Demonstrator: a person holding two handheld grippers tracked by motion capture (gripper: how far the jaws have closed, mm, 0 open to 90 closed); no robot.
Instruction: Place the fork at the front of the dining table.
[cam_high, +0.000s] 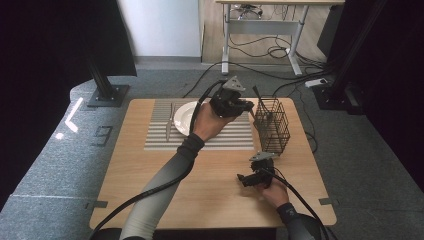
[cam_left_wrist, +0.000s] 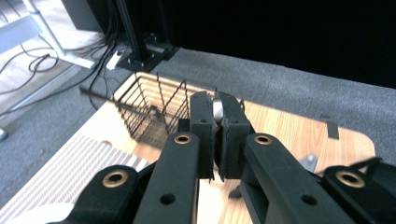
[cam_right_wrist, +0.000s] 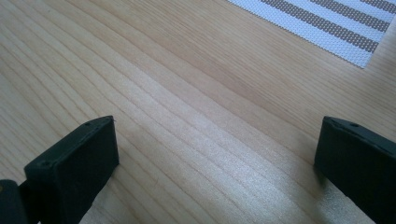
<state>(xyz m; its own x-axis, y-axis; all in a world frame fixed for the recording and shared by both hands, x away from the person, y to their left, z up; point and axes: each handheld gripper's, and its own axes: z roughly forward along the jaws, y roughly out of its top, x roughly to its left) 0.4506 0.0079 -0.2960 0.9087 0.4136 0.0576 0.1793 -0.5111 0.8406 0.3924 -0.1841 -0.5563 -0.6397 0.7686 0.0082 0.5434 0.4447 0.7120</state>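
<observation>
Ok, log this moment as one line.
left gripper: shut on silver utensil | near wire basket | right gripper: open, over table

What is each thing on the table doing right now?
Left gripper: fingers shut on a thin silvery piece of cutlery.
Right gripper: fingers open, nothing between them.
Black wire basket: upright.
White round plate: flat on the striped placemat.
Silver knife: lying beside the plate.

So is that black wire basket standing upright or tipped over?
Upright: the wire basket stands on its base on the table, open top upward, in the high view.
</observation>
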